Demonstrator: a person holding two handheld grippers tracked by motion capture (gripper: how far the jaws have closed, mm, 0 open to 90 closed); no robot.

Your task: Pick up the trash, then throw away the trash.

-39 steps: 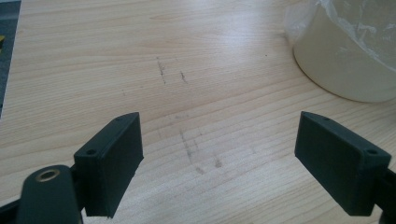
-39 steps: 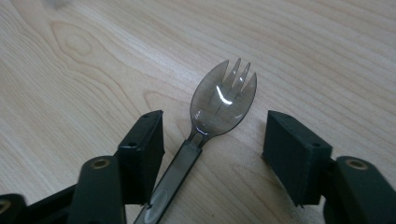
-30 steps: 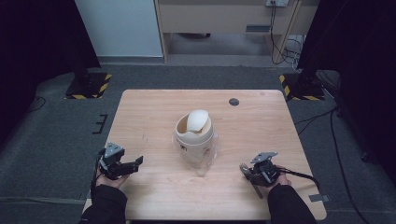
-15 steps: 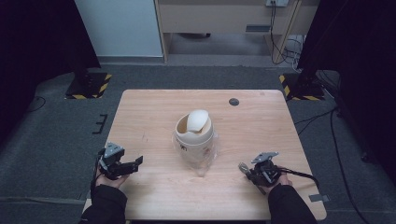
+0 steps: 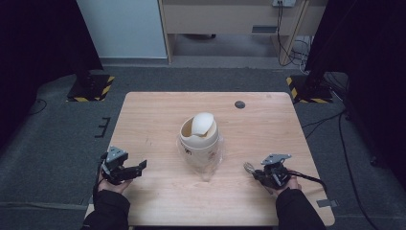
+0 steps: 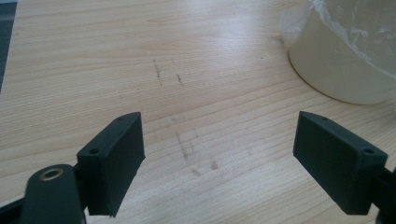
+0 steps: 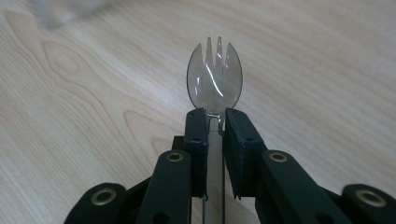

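Two claws noted: right claw (image 7: 215,122) clenched on the clear plastic spork (image 7: 214,77) near the counter's (image 5: 153,115) right edge; left claw (image 6: 219,154) released. Keep the handle pinched squarely, tines level.

A clear plastic spork (image 7: 214,81) stands at the centre of the right gripper view, its tined bowl pointing toward the top of the frame, its narrow handle clamped between two black jaws. In the high view it (image 5: 248,167) shows at lower right, above the wooden tabletop.
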